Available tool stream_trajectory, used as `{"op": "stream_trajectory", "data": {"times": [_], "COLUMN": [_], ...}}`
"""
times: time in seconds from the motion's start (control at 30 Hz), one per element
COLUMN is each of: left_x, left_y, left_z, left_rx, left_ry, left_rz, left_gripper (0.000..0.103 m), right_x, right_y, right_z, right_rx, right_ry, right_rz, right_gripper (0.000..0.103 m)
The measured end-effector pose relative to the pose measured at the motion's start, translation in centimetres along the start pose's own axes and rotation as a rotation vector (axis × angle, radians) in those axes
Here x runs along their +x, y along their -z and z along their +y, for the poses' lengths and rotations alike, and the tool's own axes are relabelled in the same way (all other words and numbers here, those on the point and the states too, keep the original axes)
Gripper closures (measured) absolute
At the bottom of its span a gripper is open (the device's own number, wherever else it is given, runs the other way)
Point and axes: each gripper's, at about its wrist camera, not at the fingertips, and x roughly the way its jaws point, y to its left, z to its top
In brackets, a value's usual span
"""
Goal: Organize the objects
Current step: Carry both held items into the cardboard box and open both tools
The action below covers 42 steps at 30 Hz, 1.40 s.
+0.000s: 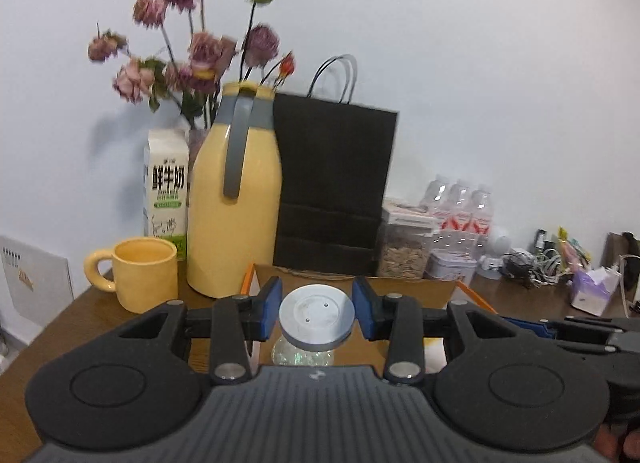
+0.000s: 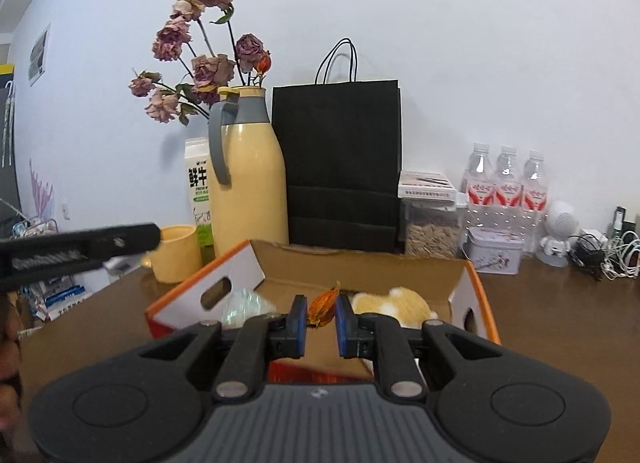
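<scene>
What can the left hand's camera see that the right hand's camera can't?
Only the left wrist view shows the left gripper around a glass jar with a grey lid, and the yellow mug's handle.

Only the right wrist view shows the right gripper pinching an orange dried flower, and a fluffy tan-and-white thing inside the cardboard box.

Both show the yellow thermos, milk carton, black paper bag, dried roses and water bottles.

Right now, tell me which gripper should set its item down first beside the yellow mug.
Left. The left gripper holds the grey-lidded jar with the yellow mug close on its side; the right gripper, holding an orange dried flower, is farther away.
</scene>
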Motion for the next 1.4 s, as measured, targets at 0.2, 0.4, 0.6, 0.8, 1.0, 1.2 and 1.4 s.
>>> {"op": "stream_trajectory", "data": {"times": [0.2,0.4,0.6,0.8,1.0,1.2,1.4], "left_x": [4.8,7.3,7.0,5.8,5.6,5.4,4.7], "left_y": [0.7,2.4,2.7,2.9,3.0,3.0,2.8], "left_z": [0.6,1.4,1.4,1.3,1.1,1.2,1.0], "left_rx": [-0.016,-0.002,0.009,0.014,0.014,0.013,0.017], "left_ry": [-0.054,-0.071,-0.073,-0.064,-0.078,-0.085,-0.074], "left_rz": [0.07,0.139,0.132,0.083,0.077,0.076,0.063], "left_gripper": [0.064,0.064,0.064,0.0,0.0,0.0,0.0], "right_x": [4.8,7.5,7.4,6.9,6.0,5.4,4.6], "right_y": [-0.1,1.5,2.2,2.4,2.5,2.3,2.1], "right_z": [0.4,0.0,-0.3,-0.1,0.1,-0.1,-0.1], "right_rx": [0.019,0.019,0.029,0.02,0.016,0.019,0.011], "right_ry": [-0.022,-0.033,-0.02,0.001,0.04,0.052,0.07], "right_rz": [0.024,0.086,0.097,0.093,0.052,0.035,0.01], "right_gripper": [0.089,0.089,0.089,0.052,0.002,0.0,0.0]}}
